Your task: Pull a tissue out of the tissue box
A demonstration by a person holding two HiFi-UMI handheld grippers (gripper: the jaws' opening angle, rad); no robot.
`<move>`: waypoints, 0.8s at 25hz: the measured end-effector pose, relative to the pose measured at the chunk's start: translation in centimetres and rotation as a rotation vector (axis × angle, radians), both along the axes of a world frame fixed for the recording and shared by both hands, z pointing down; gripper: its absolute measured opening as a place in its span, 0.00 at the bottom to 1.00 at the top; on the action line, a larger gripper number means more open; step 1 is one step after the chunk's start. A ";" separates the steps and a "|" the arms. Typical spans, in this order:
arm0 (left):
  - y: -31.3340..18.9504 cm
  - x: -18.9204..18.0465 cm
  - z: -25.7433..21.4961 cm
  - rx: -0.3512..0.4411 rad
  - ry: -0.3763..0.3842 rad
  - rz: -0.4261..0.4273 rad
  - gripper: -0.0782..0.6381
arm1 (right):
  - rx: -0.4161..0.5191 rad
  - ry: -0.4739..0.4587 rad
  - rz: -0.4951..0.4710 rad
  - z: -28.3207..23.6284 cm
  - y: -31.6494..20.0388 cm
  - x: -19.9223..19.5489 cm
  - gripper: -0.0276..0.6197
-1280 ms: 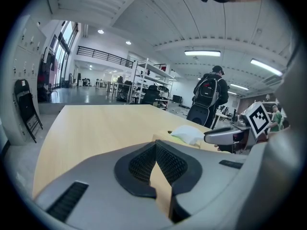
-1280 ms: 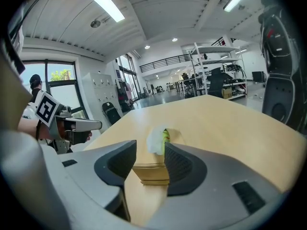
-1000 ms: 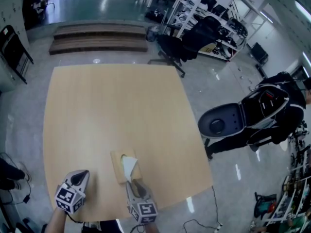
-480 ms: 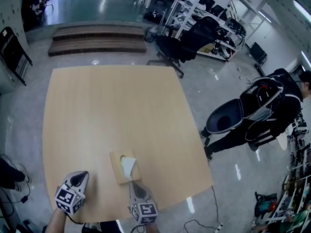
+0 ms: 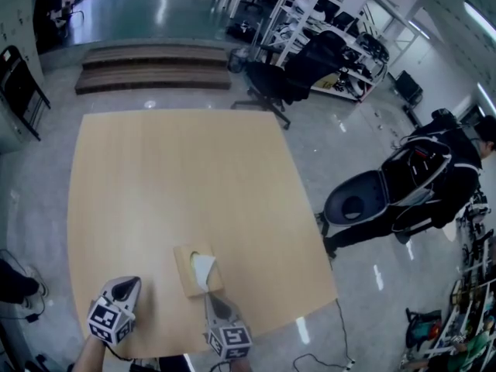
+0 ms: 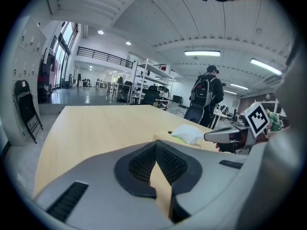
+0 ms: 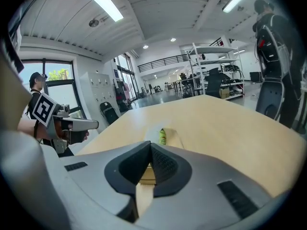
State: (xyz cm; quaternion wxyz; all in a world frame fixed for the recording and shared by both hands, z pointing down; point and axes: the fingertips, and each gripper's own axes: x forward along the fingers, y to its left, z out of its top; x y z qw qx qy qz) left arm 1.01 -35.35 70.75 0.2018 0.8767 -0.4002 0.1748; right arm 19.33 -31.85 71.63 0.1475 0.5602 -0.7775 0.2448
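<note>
Two grippers, both with jaws together. Right gripper has just closed, and its tips look pinched on the near corner of the tissue. Left gripper is shut on nothing, left of the box and apart from it. The tissue stands up from the box slot, and the box sits near the near edge of the table. Likely handling: tissue is very light, soft and tears easily, so grip the raised corner and not deeper. The box looks light and nothing holds it, so it may lift or slide with the pull.
</note>
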 end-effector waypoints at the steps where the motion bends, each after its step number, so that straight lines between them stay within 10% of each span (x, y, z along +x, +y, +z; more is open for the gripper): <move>1: 0.0 0.0 -0.1 0.002 0.000 -0.001 0.12 | 0.000 0.000 -0.001 0.0 0.0 0.0 0.05; 20: -0.5 -0.1 -4.1 0.069 0.029 -0.010 0.12 | 0.084 0.030 0.013 -3.7 -0.5 -0.2 0.05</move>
